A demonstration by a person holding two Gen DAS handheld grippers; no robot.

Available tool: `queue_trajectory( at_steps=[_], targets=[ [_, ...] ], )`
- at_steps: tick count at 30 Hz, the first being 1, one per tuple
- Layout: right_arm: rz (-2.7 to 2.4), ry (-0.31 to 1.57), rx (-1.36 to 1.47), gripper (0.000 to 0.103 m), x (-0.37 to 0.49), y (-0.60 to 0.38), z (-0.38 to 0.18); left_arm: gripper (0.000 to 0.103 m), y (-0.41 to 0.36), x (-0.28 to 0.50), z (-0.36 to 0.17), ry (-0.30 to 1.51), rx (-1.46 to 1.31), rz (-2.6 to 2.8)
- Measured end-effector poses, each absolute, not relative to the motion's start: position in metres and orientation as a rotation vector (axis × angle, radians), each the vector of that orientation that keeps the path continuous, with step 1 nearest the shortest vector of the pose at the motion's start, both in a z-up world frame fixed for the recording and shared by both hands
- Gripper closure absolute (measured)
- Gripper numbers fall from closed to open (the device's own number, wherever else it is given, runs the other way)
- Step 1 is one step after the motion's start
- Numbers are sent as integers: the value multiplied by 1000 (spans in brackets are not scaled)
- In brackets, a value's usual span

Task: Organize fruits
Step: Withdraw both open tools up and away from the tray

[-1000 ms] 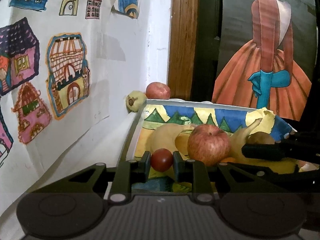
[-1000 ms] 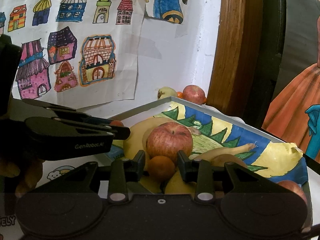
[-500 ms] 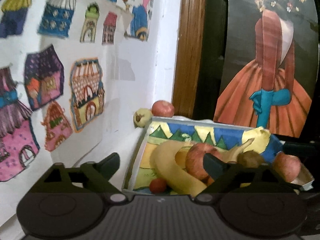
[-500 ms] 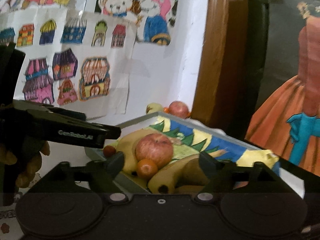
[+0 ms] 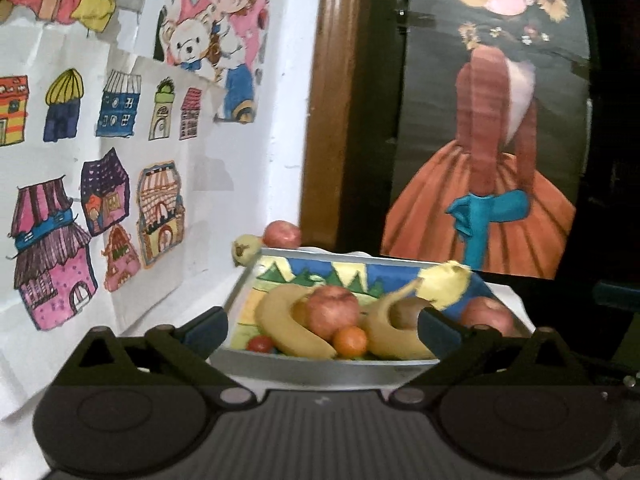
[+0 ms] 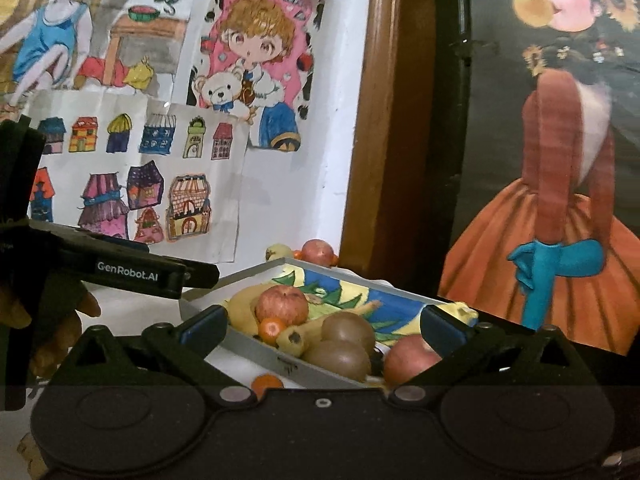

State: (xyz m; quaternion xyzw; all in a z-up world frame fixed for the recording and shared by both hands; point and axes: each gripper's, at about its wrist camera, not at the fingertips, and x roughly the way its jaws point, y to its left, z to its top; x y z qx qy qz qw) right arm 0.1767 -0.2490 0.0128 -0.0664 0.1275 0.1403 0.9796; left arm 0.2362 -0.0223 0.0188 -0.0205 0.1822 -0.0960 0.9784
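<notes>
I see the shallow grey tray (image 5: pixel 304 372) lined with a painted landscape sheet, standing on the white-covered desk (image 6: pixel 132 304) against the wall. In it lie two curved yellow bananas (image 5: pixel 288 330), a red apple (image 5: pixel 332 310) between them, a small orange tangerine (image 5: pixel 350 341) in front of the apple, a small red tomato (image 5: pixel 259 344) at the near left corner, two brown kiwis (image 6: pixel 346 330) and a second red apple (image 6: pixel 408 356) at the right end. Another small orange fruit (image 6: pixel 267 384) sits on the desk just outside the tray's near wall. Behind the far corner are a pale green fruit (image 5: pixel 245 249) and a reddish apple (image 5: pixel 282 234).

My left hand-held gripper (image 5: pixel 322 328) faces the tray with its fingers spread wide, gripping nothing. My right hand-held gripper (image 6: pixel 322 326) is likewise wide apart and empty. From the right camera, the left one reaches in level from the left, with a hand (image 6: pixel 56 324) wrapped around its handle.
</notes>
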Motion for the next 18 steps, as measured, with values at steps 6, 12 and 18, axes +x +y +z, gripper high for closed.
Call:
queue_trajectory(
  at_steps=[6,12,18],
  targets=[
    [254,267,-113,1,132,-264,6,0,-32,198,13,381,-5,-231],
    [231,320,-92,1,104,-276,-11,0,-38,175,1,434,23,-259],
    [222,384,-93,1,92,-280,-27,0,-43,162,-13,491,46,-270]
  ],
)
